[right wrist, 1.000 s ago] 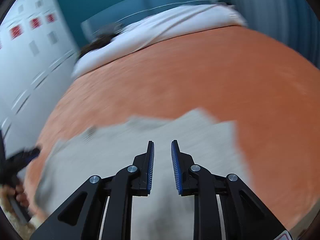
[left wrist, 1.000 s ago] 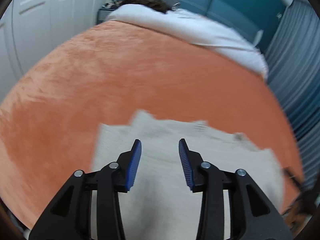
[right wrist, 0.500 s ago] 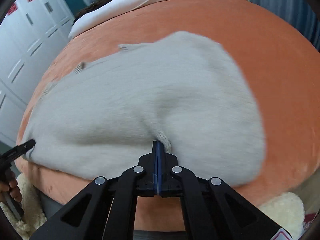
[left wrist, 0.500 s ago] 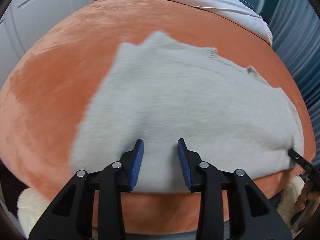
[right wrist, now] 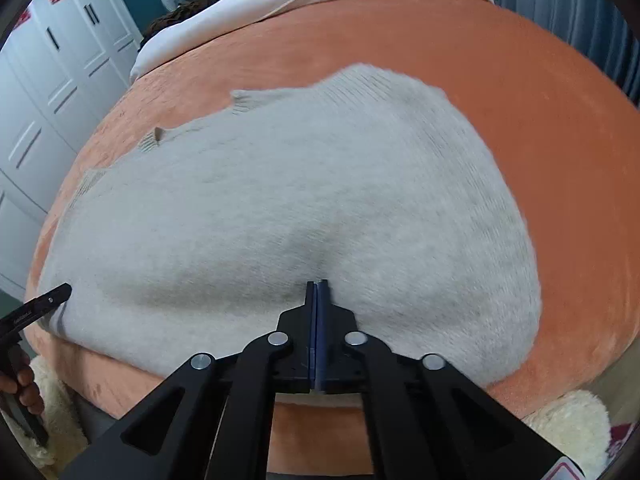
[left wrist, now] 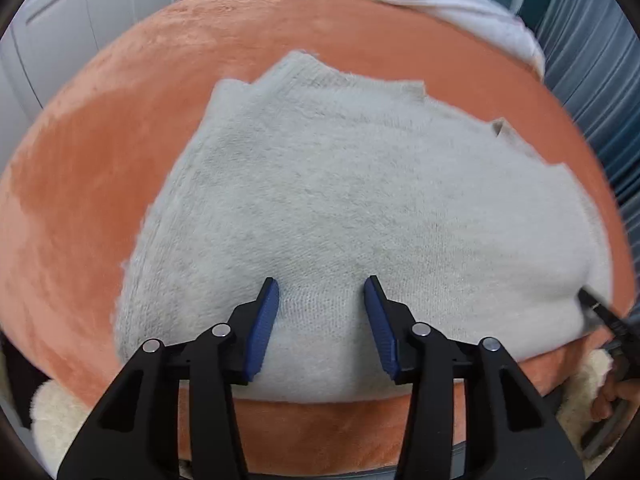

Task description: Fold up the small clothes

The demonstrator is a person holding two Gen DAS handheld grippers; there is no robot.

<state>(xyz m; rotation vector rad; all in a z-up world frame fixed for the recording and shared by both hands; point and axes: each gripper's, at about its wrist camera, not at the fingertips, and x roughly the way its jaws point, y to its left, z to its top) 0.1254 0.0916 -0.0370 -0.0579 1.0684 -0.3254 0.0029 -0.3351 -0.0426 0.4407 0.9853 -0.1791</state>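
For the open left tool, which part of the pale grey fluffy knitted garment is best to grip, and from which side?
Probably the near hem of the pale grey fluffy knitted garment, straddled by the open left tool. Come from the bed's near edge, low over the orange plush blanket: the hem lies flat there, level with the spot the right tool pinches.

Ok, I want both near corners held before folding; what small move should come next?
Probably close the left gripper on the sweater hem: it is open over the near edge, while the right gripper is already shut on that hem.
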